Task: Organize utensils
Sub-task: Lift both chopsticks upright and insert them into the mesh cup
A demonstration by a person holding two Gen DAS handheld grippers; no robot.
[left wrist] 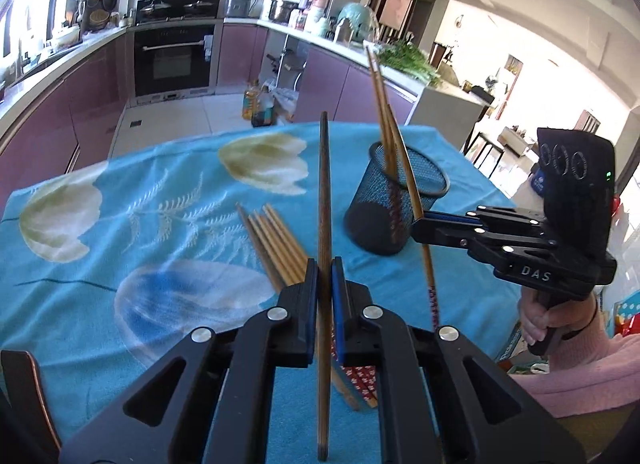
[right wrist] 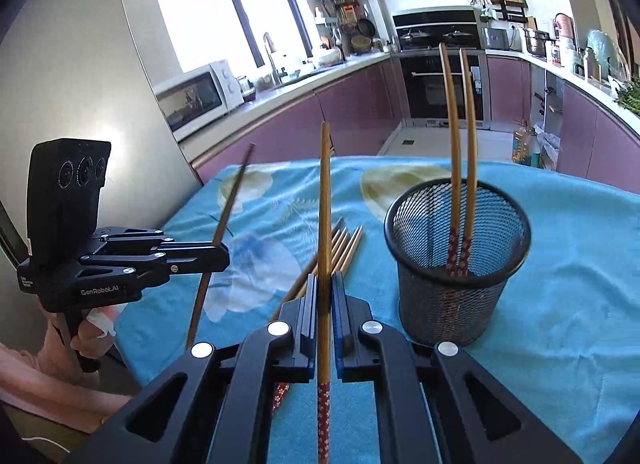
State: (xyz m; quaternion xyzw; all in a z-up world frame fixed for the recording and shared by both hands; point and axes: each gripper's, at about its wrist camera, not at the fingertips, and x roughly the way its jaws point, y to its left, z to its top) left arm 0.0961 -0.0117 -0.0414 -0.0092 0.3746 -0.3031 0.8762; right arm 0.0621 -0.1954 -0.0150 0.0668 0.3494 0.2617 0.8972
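Right wrist view: two bamboo chopsticks (right wrist: 454, 152) are standing in the black mesh cup (right wrist: 456, 264); each tool, left tool (left wrist: 325, 276) and right tool (right wrist: 325, 292), is clamping one chopstick; several loose chopsticks (right wrist: 344, 248) are lying on the blue-clothed worktop (right wrist: 560, 264).

A blue floral tablecloth (left wrist: 120, 224) covers the table; a microwave (right wrist: 196, 94) sits on the counter; oven (left wrist: 174, 60) behind.

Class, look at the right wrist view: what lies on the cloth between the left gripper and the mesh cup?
A loose bundle of chopsticks lies on the blue cloth, between left gripper and mesh cup.
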